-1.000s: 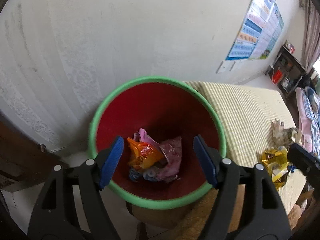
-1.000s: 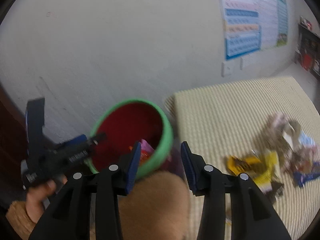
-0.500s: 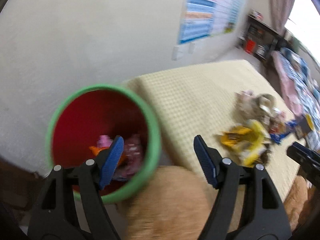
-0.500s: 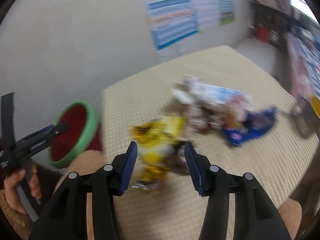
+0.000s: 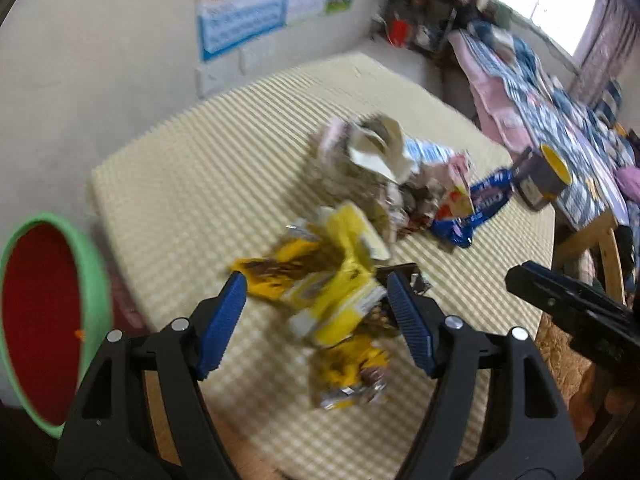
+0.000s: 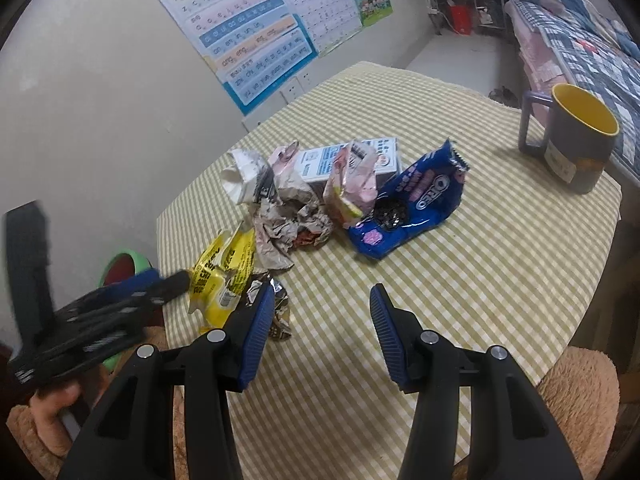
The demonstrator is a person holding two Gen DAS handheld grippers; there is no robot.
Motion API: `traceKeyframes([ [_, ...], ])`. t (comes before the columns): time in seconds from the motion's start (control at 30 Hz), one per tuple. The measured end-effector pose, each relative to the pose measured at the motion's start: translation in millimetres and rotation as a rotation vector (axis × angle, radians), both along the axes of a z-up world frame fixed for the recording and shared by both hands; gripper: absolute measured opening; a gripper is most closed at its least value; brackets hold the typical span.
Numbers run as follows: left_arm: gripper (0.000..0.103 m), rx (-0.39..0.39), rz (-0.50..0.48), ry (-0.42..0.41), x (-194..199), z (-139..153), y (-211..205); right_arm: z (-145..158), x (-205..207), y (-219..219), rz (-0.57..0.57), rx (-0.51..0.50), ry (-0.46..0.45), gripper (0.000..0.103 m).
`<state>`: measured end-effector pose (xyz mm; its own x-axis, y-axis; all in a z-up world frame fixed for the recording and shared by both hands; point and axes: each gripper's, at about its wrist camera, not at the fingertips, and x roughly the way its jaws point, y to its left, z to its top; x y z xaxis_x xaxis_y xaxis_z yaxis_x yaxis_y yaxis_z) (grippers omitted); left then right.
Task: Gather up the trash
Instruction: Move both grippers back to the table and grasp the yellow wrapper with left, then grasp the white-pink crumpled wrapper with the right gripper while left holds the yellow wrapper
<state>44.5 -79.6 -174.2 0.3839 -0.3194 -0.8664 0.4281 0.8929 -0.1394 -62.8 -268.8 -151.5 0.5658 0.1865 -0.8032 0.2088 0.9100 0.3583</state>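
Round green bin with red inside [image 5: 48, 320] beside table's left edge, small orange bit inside. Grey mug with yellow inside [image 6: 576, 136] far right on yellow checked tablecloth [image 6: 480, 280]. Letter posters [image 6: 248, 32] on wall. Crumpled yellow wrapper [image 5: 336, 280] lies near, between left gripper [image 5: 316, 316] jaws, closing, not touching. Blue cookie bag [image 6: 416, 204] farther. Right gripper [image 6: 322, 332] jaws apart, nothing between.

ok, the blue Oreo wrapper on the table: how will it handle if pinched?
The blue Oreo wrapper lies torn open and creased, so it is probably floppy and will crumple between pads. It looks like thin glossy film: likely light and perhaps slippery. Dark crumbs sit at its mouth and may spill.
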Motion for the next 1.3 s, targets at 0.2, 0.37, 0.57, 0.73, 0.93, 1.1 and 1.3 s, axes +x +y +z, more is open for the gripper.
traceKeyframes([
  [0.2, 0.037, 0.001, -0.041, 0.072, -3.0, -18.3, -16.5, 0.0, -3.5, -11.2, -0.028, 0.005, -0.005, 0.049],
  [0.37, 0.03, -0.028, -0.019, 0.002, -16.1, 4.1, -1.8, 4.8, 6.2, -17.1, -0.034, -0.016, -0.023, 0.049],
  [0.57, 0.03, -0.064, 0.025, -0.025, -21.3, 16.1, 15.2, 11.5, 24.9, -35.3, -0.096, -0.03, -0.059, 0.049],
  [0.73, 0.03, -0.063, 0.047, -0.047, -21.9, 21.2, 18.0, 5.1, 52.1, -40.1, -0.108, 0.031, -0.046, 0.049],
  [0.93, 0.03, -0.051, 0.04, -0.086, -24.5, 30.4, 22.5, -6.6, 78.5, -31.9, -0.101, 0.063, -0.014, 0.049],
  [1.1, 0.03, -0.065, 0.048, -0.074, -26.9, 29.9, 25.2, -15.5, 87.3, -35.6, -0.107, 0.106, 0.012, 0.031],
  [1.3, 0.03, -0.046, 0.057, -0.107, -31.6, 36.1, 33.3, -11.9, 79.3, -28.1, -0.082, 0.124, -0.011, 0.004],
])
